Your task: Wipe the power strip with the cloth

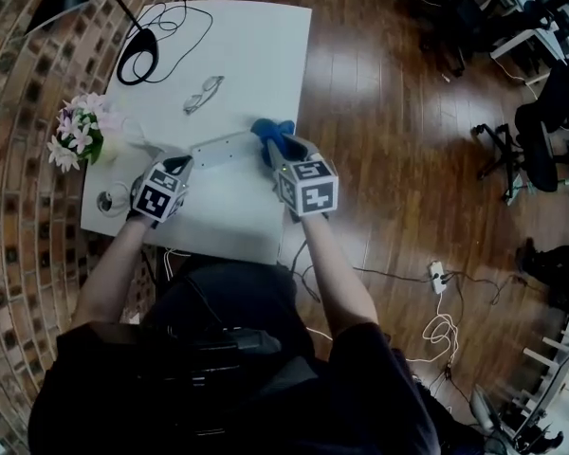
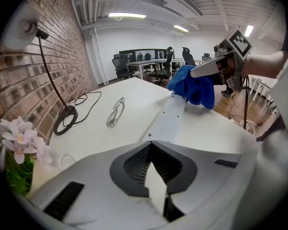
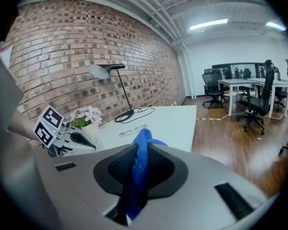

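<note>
Nearest: left gripper [image 2: 156, 176], jaws almost together, pinching a white sliver that looks to be the near end of the strip [image 2: 168, 121]. The strip lies flat on the table [image 1: 256, 55], running away from that grip, its plain face with small holes up.

Far end of strip: right gripper [image 3: 134, 176], jaws narrow, clamped on a fold of the blue cloth [image 3: 141, 152]. The bunched cloth [image 2: 194, 85] sits at that end; whether it presses on the strip I cannot tell.

Step judged: wiping stroke at the far end. To do well:
- left grip firm, so the strip cannot slide or twist;
- press the cloth flat, draw it lengthwise toward the left gripper;
- cover edges too.

Beyond: glasses [image 1: 203, 93], then lamp [image 1: 137, 64], both well apart from the strip.
</note>
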Action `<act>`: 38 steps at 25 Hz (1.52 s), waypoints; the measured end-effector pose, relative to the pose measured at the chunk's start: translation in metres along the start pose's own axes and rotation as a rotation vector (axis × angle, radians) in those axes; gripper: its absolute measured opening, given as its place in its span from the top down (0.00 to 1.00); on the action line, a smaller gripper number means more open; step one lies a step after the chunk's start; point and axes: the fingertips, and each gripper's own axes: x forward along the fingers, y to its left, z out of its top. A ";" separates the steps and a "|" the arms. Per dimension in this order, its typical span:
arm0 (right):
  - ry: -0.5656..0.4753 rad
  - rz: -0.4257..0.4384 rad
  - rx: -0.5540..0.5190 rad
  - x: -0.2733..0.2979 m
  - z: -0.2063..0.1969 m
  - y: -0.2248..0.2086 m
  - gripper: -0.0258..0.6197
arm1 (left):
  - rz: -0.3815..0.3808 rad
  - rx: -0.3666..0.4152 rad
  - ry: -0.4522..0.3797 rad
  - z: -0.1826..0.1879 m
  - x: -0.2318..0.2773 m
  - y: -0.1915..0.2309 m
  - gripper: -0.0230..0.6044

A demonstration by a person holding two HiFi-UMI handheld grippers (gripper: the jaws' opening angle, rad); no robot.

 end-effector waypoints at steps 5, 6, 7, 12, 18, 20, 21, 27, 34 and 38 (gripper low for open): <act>0.061 -0.017 -0.045 0.020 -0.009 -0.005 0.87 | -0.014 -0.009 0.010 -0.006 -0.001 0.000 0.95; 0.078 -0.020 -0.060 0.024 -0.009 -0.005 0.87 | -0.019 -0.006 0.008 -0.006 0.001 0.002 0.95; 0.094 -0.024 -0.075 0.028 -0.009 -0.004 0.87 | -0.023 -0.002 0.005 -0.007 0.002 0.005 0.95; 0.187 -0.070 -0.127 0.041 -0.020 -0.005 0.87 | -0.071 0.014 -0.004 -0.005 0.011 0.013 0.95; 0.252 -0.129 -0.099 0.046 -0.041 -0.008 0.87 | -0.155 0.019 -0.035 -0.009 0.017 0.014 0.95; 0.257 -0.146 -0.083 0.047 -0.044 -0.009 0.87 | -0.180 0.021 -0.049 -0.008 0.017 0.013 0.95; 0.257 -0.152 -0.075 0.048 -0.045 -0.010 0.87 | -0.187 0.031 -0.058 -0.008 0.017 0.012 0.95; 0.249 -0.204 -0.076 0.052 -0.045 -0.007 0.87 | -0.194 0.048 -0.121 -0.010 0.017 0.014 0.94; 0.247 -0.255 -0.116 0.056 -0.047 0.002 0.87 | -0.227 0.027 -0.131 -0.010 0.018 0.012 0.94; 0.247 -0.243 -0.128 0.060 -0.048 0.014 0.87 | -0.227 0.027 -0.126 -0.011 0.018 0.012 0.94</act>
